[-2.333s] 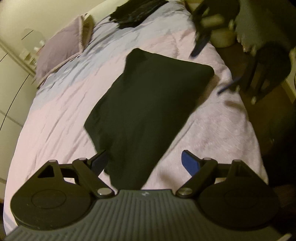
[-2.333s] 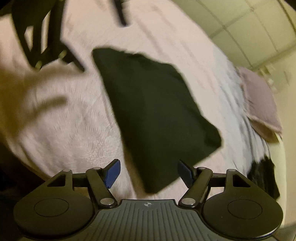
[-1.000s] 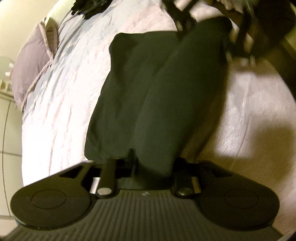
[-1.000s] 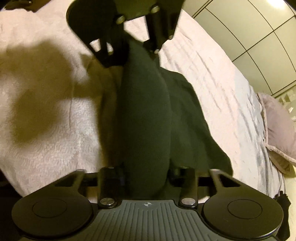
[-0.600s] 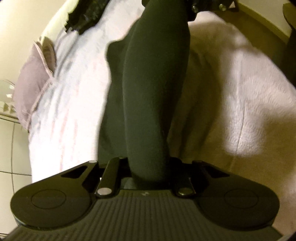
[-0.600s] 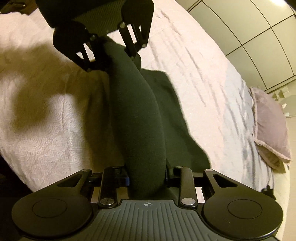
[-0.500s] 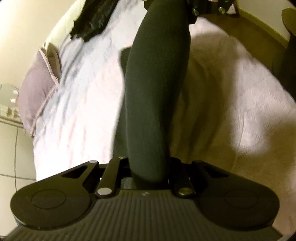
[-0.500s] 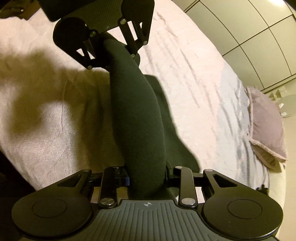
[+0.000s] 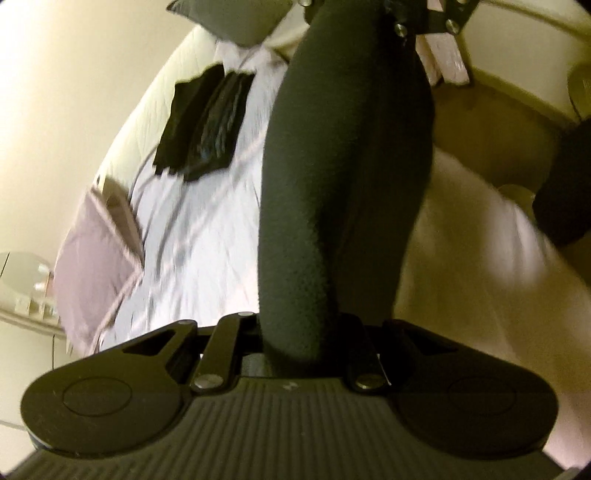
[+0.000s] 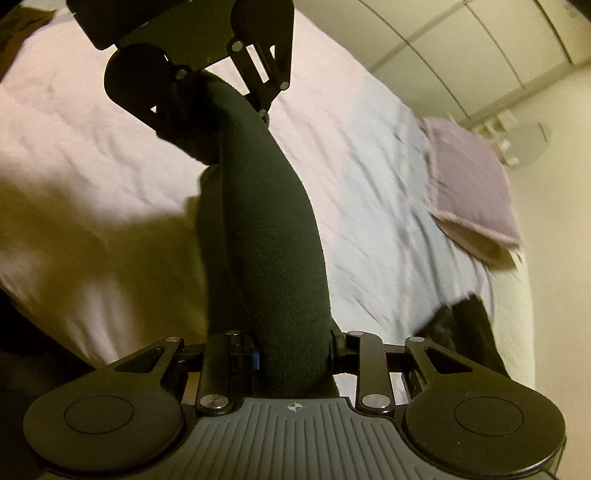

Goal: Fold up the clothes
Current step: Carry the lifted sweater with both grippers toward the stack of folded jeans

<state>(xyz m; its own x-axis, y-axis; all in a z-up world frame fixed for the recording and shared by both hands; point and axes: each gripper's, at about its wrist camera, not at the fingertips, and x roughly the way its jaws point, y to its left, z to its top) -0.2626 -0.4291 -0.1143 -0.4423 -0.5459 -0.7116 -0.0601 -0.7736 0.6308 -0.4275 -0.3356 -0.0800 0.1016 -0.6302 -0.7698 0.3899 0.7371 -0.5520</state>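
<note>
A dark folded garment (image 9: 343,177) hangs stretched between my two grippers, lifted off the pale bed cover (image 9: 207,229). My left gripper (image 9: 303,332) is shut on one end of it. My right gripper (image 10: 291,354) is shut on the other end, with the garment (image 10: 273,236) running away from it to the left gripper (image 10: 207,99) at the top of the right wrist view. The right gripper (image 9: 402,18) shows at the top of the left wrist view. The cloth hides the fingertips.
A pile of dark clothes (image 9: 207,122) lies near the head of the bed; it also shows in the right wrist view (image 10: 465,332). A mauve pillow (image 9: 96,251) lies at the bed's side, seen too in the right wrist view (image 10: 469,181). Wardrobe doors (image 10: 461,40) stand beyond.
Both grippers closed on the garment's ends and lifted it off the bed. Since half a second ago it has risen further and the views have swung toward the pile of clothes.
</note>
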